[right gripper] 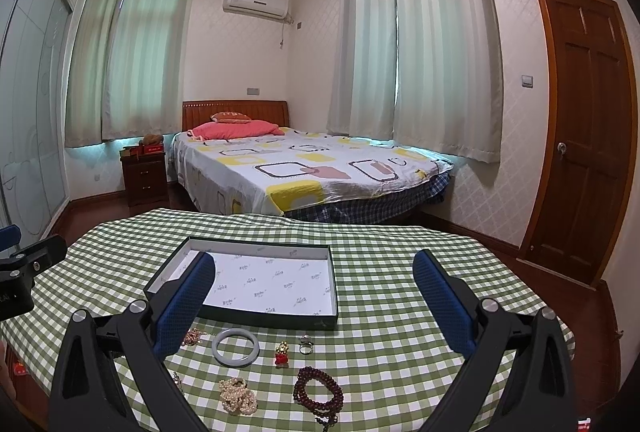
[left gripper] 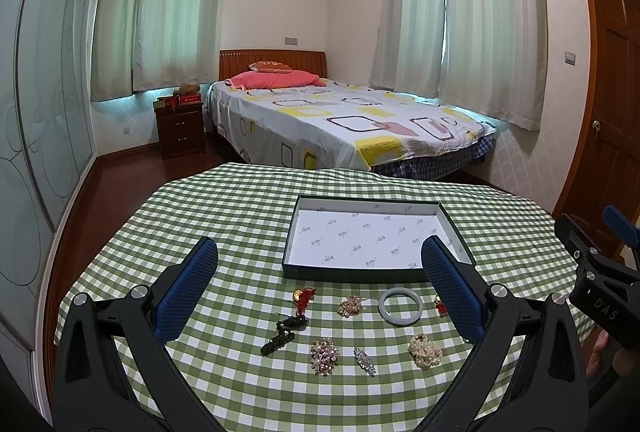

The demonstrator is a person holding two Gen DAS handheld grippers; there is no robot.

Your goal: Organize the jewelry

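Note:
An empty shallow box (left gripper: 460,232) with white printed lining lies on the green checked table; it also shows in the right wrist view (right gripper: 335,296). In front of it lie a pale jade bangle (left gripper: 400,305) (right gripper: 235,346), a pearl strand (left gripper: 425,350) (right gripper: 237,395), a gold chain pile (left gripper: 351,305), a red-cord charm (left gripper: 303,298), a dark pendant (left gripper: 283,332), a pink brooch (left gripper: 325,350), a crystal clip (left gripper: 364,355), a red charm (right gripper: 282,349), a silver ring (right gripper: 305,345) and dark wooden beads (right gripper: 318,392). My left gripper (left gripper: 319,306) and right gripper (right gripper: 316,308) hover open and empty above the jewelry.
The green checked table (left gripper: 240,216) ends just beyond the box. Behind it stands a bed (left gripper: 340,120) with a patterned sheet, a nightstand (left gripper: 180,130) to its left, a wardrobe (left gripper: 36,104) on the left wall and a wooden door (right gripper: 588,136) at right.

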